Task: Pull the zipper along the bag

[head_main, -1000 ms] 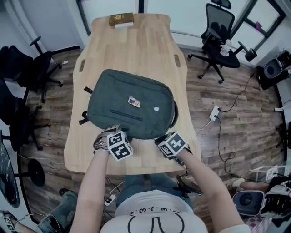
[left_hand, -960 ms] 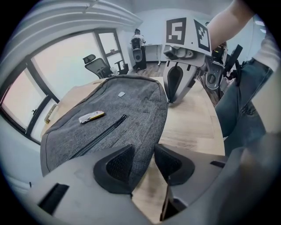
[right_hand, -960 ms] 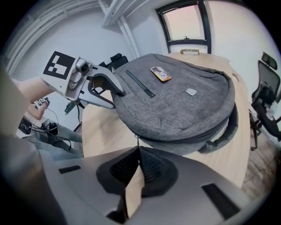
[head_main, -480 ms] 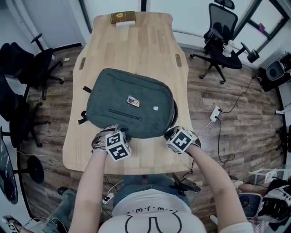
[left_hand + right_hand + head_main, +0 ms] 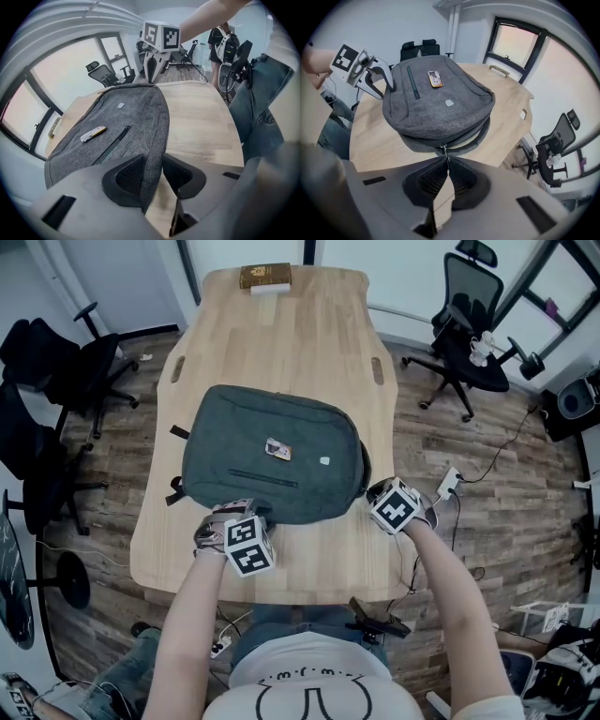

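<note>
On pale wood-grain table (image 5: 281, 334), nr the front edge: bag (image 5: 272, 456), grey woven fabric, rounded-rectangle, lying flat, front up. Front shows a straight dark pocket zip (image 5: 262, 477), a small oblong tag (image 5: 276, 449) and a tiny pale patch (image 5: 324, 462); print too small to read. Main seam is parted at the R corner. R gripper (image 5: 448, 173): ribbed pads together on the thin metal zipper pull (image 5: 447, 161) there. L gripper (image 5: 153, 174): jaws have just been closing, narrow now, nipping the bag's edge fabric. Brown box (image 5: 265, 277) at far end, lettering illegible.
</note>
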